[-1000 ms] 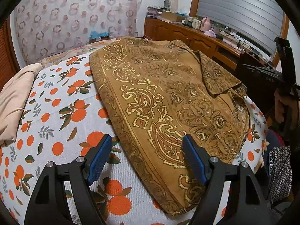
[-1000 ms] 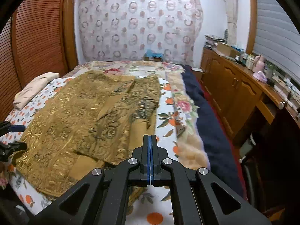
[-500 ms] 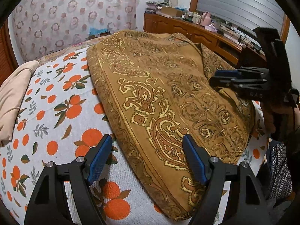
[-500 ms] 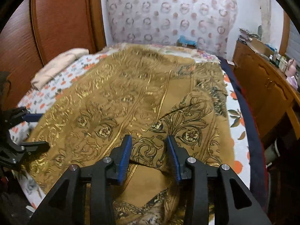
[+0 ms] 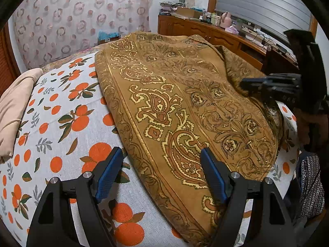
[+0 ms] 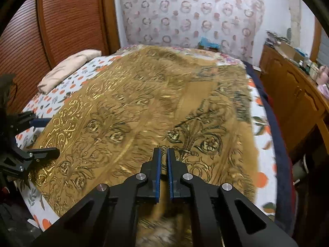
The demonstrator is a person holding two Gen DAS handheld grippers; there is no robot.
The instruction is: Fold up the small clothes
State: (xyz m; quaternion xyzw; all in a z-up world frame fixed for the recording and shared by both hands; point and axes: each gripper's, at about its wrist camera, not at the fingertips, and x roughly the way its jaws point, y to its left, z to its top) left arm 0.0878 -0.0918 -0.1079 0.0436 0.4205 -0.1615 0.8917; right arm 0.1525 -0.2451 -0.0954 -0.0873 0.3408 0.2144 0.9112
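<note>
step in hand: getting hold of the garment before its first fold; the right gripper has come to the near right edge, where a layer of cloth is turned up, and looks to have nipped it.
right gripper fingers: blue pads almost together with a thin fold of cloth between them; in the left wrist view its black tip sits buried in the raised flap.
left gripper fingers: wide apart and empty, hovering over the near left hem, one pad over the sheet, the other over the cloth.
where the garment is: spread across the bed, on the orange-printed sheet, near edge toward the person, far edge toward the curtain.
next move, as i judge it: the left gripper needs to drop and close on the hem so both hands can lift and carry the edge over evenly.
material: thin woven cloth, mustard brown, printed with paisley and scrolls in cream, rust and dark lines; limp, lies flat, rumples on the right.
shape: broad panel with a curved bordered hem.
nearby: a folded beige cloth at the left of the bed.
</note>
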